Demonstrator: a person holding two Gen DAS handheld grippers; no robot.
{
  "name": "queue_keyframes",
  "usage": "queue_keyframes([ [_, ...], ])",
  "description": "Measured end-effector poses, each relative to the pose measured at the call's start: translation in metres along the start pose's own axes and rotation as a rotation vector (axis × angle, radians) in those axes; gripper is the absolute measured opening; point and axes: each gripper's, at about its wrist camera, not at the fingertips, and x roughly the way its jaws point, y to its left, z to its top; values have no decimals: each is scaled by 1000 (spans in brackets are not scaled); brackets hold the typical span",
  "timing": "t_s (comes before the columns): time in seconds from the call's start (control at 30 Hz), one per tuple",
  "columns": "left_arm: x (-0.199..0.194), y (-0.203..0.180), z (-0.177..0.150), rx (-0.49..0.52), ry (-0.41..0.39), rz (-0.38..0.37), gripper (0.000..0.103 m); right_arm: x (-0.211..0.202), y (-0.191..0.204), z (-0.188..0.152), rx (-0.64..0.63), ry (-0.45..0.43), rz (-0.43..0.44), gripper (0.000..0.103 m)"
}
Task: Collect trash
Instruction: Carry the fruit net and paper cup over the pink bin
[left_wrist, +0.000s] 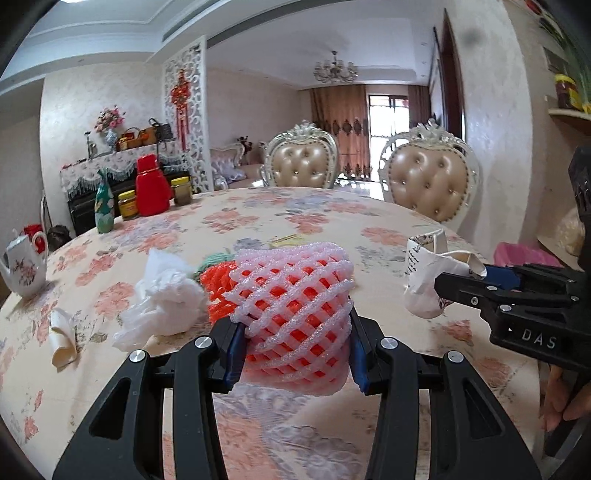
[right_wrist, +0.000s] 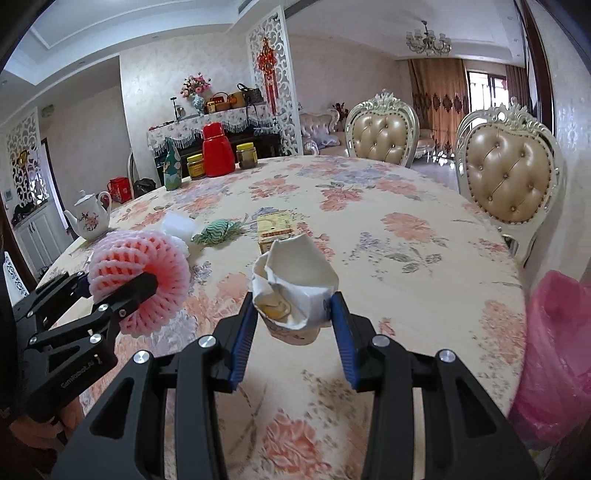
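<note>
In the lower middle of my left wrist view, my left gripper (left_wrist: 297, 349) is clamped on a pink foam fruit net (left_wrist: 295, 314) with an orange net tucked inside it, both blue pads pressed into its sides, and it hangs just above the floral tablecloth (left_wrist: 388, 229). In the lower middle of the right wrist view, my right gripper (right_wrist: 293, 341) pinches a crumpled paper cup (right_wrist: 295, 280), its rim crushed and folded, lifted off the cloth.

Left of the net in the left view lies a crumpled white plastic bag (left_wrist: 162, 302), touching the orange net, and at lower left a curled scrap of white paper (left_wrist: 62, 339). Behind the cup in the right view I see a small yellow box (right_wrist: 275, 230), and to its left a green-striped wrapper (right_wrist: 218, 230). At the right edge of that frame a pink trash bag (right_wrist: 554, 354) hangs beside the table.

Farther back at the left sits a flowered teapot (right_wrist: 88, 219), then a red thermos (right_wrist: 218, 149) between two yellow-lidded jars. Two padded chairs (right_wrist: 382, 127) stand at the far rim.
</note>
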Motion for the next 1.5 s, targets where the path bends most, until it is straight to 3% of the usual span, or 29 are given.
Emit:
queue_keyframes([
  [0.47, 4, -73, 14, 104, 8, -100, 43, -46, -56, -16, 55, -49, -64, 40],
  [0.83, 27, -145, 23, 178, 31, -223, 43, -85, -127, -36, 142, -83, -171, 40],
  [1.07, 37, -198, 32, 214, 31, -317, 43, -108, -180, -49, 192, -102, -269, 40],
  [1.5, 79, -285, 66, 190, 75, -520, 43, -130, -282, -66, 303, -116, -413, 40],
])
